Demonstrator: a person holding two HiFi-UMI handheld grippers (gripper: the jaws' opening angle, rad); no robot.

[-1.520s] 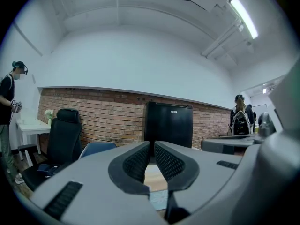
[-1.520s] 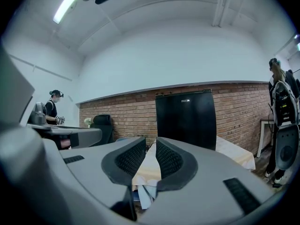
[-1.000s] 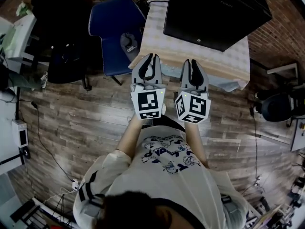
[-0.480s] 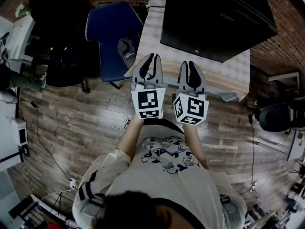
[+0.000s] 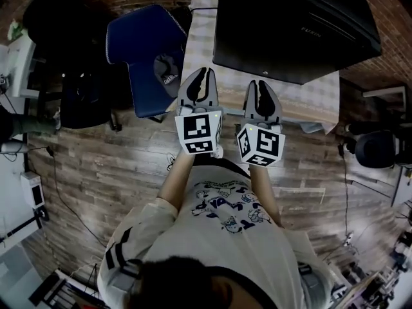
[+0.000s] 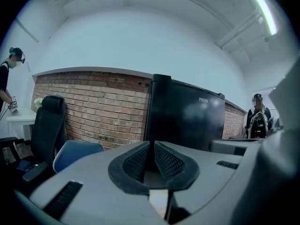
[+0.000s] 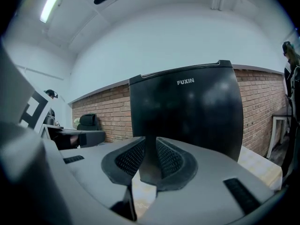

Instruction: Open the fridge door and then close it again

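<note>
Approach: black box-shaped fridge (image 5: 296, 24) on cloth-covered desk (image 5: 199, 50), door closed. Your left gripper (image 5: 205, 74) fingers pressed together; right gripper (image 5: 259, 84) fingers slightly spread, empty. Both just short of fridge. Find door's free edge, hook it, pull along hinge arc.

Fridge (image 5: 290, 24) on table (image 5: 201, 47). Chair (image 5: 138, 50) left of table, cap (image 5: 168, 69) on its seat. Left gripper (image 5: 204, 72) and right gripper (image 5: 259, 83) side by side at table's near edge.

Workshop-like office: brick wall (image 6: 93, 107); blue office chair (image 5: 145, 50); floor cables (image 5: 61, 198).

Cream T-shirt (image 5: 215, 250), blue print (image 5: 225, 210), black-striped sleeves (image 5: 119, 257); grey left claw (image 5: 203, 73), right claw (image 5: 259, 84).
</note>
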